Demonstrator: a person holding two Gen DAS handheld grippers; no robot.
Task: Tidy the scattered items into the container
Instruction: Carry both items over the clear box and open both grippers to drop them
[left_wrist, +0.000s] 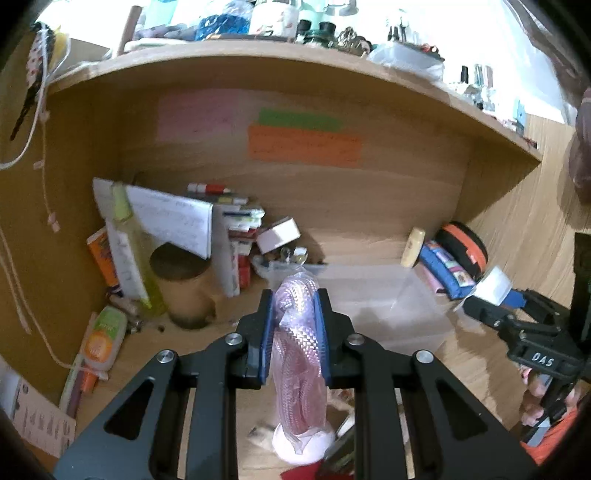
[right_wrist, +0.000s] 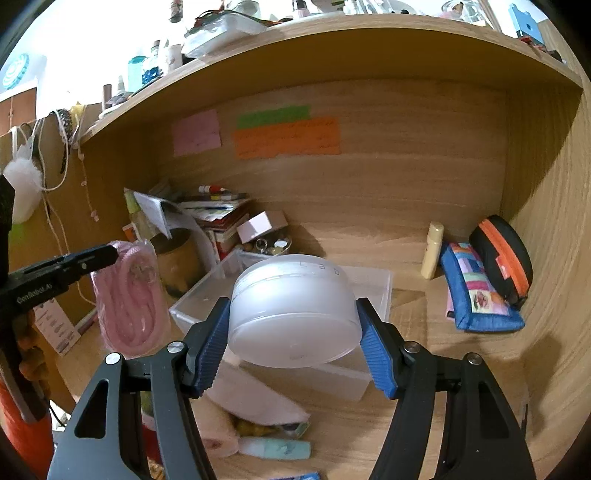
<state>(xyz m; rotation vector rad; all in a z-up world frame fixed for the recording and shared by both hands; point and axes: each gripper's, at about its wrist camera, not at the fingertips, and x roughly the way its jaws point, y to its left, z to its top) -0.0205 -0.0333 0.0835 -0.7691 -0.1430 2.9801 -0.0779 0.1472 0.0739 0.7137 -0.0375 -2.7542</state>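
Frosted white round plastic jar (right_wrist: 293, 314) sits clamped in your right gripper (right_wrist: 293, 334) above the clear plastic container (right_wrist: 373, 291) at 12 o'clock, left gripper (left_wrist: 294, 332) pinching the bagged pink cord (left_wrist: 297, 332), whose slippery wrap could slide free.

A home study nook: a wooden desk (right_wrist: 424, 424) under a cluttered shelf (right_wrist: 332, 40), sticky notes (right_wrist: 288, 138) on its back panel, books (right_wrist: 218, 210) stacked toward the desk's back left corner, pouches at its right edge
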